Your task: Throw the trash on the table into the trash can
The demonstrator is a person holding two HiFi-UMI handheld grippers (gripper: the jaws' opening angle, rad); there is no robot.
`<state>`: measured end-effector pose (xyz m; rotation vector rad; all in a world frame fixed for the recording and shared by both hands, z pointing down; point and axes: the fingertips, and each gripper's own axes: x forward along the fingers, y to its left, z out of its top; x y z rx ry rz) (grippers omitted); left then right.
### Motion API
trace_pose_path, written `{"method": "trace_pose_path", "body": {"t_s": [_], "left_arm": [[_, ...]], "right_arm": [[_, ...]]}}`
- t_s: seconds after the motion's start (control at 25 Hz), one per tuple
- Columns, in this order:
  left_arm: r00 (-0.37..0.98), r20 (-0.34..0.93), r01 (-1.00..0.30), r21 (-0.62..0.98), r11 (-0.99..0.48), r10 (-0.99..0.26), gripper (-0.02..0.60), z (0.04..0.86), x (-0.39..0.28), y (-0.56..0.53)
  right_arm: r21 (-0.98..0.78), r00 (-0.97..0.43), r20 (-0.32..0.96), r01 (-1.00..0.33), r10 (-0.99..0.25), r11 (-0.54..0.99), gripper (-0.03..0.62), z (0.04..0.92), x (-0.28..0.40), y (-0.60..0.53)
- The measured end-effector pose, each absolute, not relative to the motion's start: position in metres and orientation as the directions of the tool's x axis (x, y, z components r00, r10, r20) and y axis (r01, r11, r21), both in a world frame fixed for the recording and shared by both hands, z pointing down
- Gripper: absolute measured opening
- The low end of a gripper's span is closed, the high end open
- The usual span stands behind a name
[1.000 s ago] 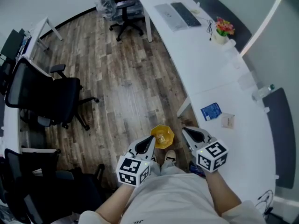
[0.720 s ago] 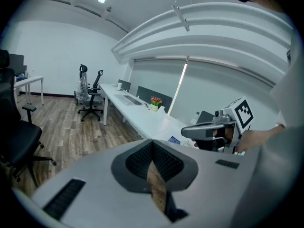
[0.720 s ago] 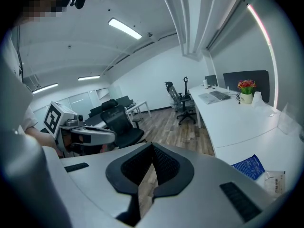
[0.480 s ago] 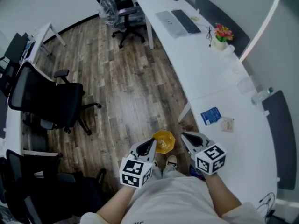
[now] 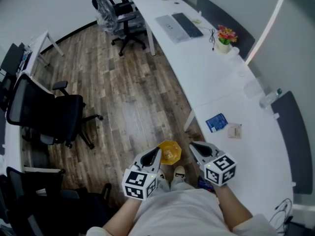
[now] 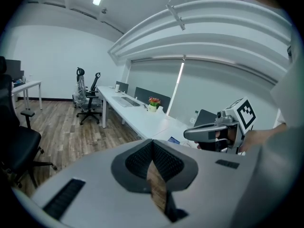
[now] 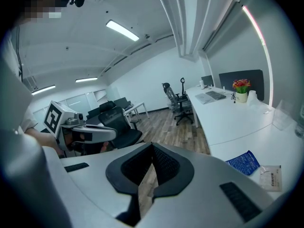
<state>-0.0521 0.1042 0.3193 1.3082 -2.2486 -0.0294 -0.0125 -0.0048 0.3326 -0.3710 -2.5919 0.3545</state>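
A blue packet and a small beige packet lie on the white curved table at the right; the right gripper view also shows the blue packet and the beige packet. A yellow trash can stands on the wood floor between my two grippers. My left gripper is shut and empty, just left of the can. My right gripper is shut and empty, just right of the can and short of the table edge. In their own views the left gripper and the right gripper show jaws closed tip to tip.
Black office chairs stand at the left, more chairs at the far end. On the table farther off are a keyboard, a laptop and a flower pot. A bottle stands by the dark partition.
Both grippers keep their place either side of the trash can. Only the head view has shifted slightly.
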Motion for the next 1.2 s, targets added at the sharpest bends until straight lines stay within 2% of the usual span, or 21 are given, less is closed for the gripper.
{"method": "trace_pose_path", "body": {"t_s": [0.4, 0.88, 1.2], "left_arm": [[-0.262, 0.422, -0.86, 0.306, 0.408, -0.868, 0.002, 0.324, -0.036, 0.067], [-0.003, 0.39, -0.933, 0.33, 0.143, -0.921, 0.001, 0.322, 0.004, -0.024], [0.043, 0.407, -0.943, 0.317, 0.096, -0.913, 0.002, 0.325, 0.013, -0.057]], "right_arm": [[-0.288, -0.876, 0.456, 0.021, 0.156, 0.957, 0.032, 0.338, 0.021, -0.054], [-0.247, -0.859, 0.48, -0.324, -0.175, 0.913, 0.032, 0.341, 0.115, -0.137], [-0.239, -0.838, 0.484, -0.403, -0.251, 0.884, 0.032, 0.349, 0.135, -0.175]]}}
